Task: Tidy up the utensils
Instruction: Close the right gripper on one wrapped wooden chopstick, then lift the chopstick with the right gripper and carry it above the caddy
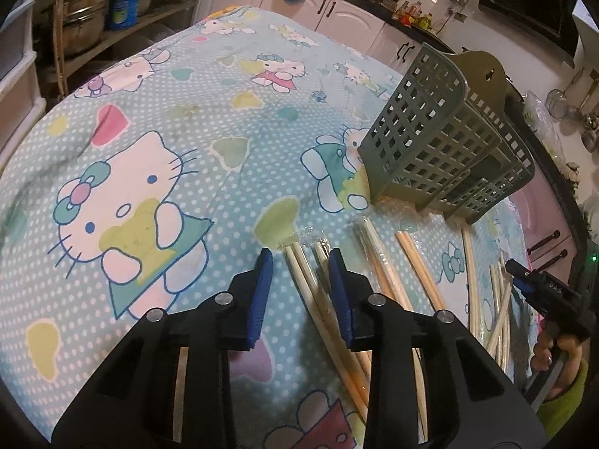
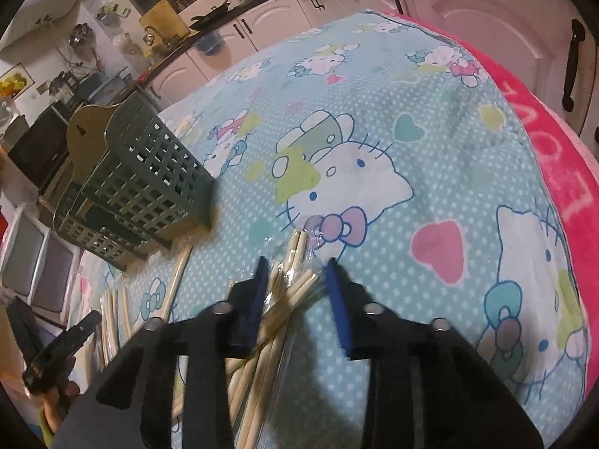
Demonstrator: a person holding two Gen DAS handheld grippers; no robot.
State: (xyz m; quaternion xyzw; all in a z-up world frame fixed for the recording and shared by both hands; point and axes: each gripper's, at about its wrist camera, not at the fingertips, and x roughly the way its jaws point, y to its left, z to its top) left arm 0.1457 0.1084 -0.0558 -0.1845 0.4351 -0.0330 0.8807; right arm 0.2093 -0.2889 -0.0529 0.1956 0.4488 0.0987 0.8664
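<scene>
Several pale wooden chopsticks in clear wrappers lie on a table under a Hello Kitty cloth (image 1: 187, 112). A green slotted utensil holder (image 1: 441, 142) lies tipped on its side just beyond them, its mouth towards the near side. My left gripper (image 1: 300, 252) points down over one wrapped pair (image 1: 299, 273). That pair lies between the blue pads, with a gap at the left pad. My right gripper (image 2: 296, 262) straddles a crossed bundle of chopsticks (image 2: 297, 250); the view is blurred and its pads stand slightly apart from the sticks. Each gripper also shows in the other's view, as the right gripper (image 1: 539, 288) and the left gripper (image 2: 71, 336).
More chopsticks (image 1: 415, 262) (image 2: 112, 310) lie loose between the two grippers. A pink blanket edge (image 2: 554, 157) borders the table on the right. White kitchen cabinets (image 1: 337, 18) and a cluttered counter stand behind. Shelves with pots (image 1: 82, 18) are at the far left.
</scene>
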